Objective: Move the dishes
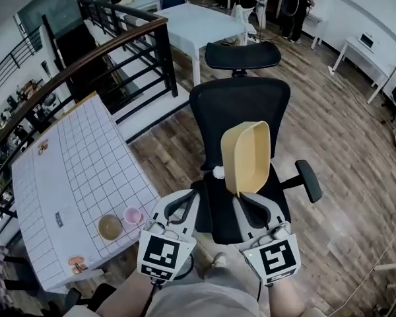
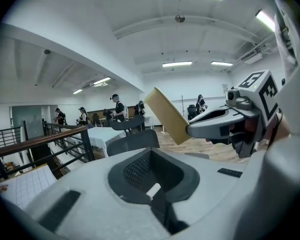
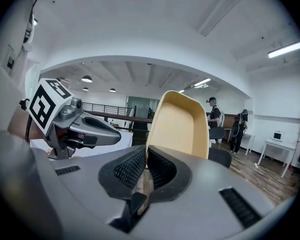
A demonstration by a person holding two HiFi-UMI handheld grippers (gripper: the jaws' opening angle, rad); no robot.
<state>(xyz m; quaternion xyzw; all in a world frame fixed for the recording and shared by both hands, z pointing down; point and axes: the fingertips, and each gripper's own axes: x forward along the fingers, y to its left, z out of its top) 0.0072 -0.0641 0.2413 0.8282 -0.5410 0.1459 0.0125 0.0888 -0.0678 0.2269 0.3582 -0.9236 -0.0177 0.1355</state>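
Note:
A pale yellow rectangular dish [image 1: 247, 157] stands on end in front of me, over the seat of a black office chair [image 1: 241, 104]. My right gripper [image 1: 239, 193] is shut on its lower rim. In the right gripper view the dish [image 3: 180, 126] rises straight up from between the pads of the right gripper [image 3: 144, 166]. My left gripper [image 1: 197, 191] is held beside it, open and empty. In the left gripper view the left gripper [image 2: 152, 169] has nothing between its pads, and the dish [image 2: 167, 116] shows at upper right. A brown bowl [image 1: 109, 226] and a small pink cup [image 1: 132, 214] sit on the checked table [image 1: 86, 157] at left.
The office chair stands directly ahead on the wood floor. A dark railing [image 1: 105, 51] runs behind the checked table. A white table [image 1: 198, 22] and several standing people are at the far end. A white desk [image 1: 363, 51] is at the right wall.

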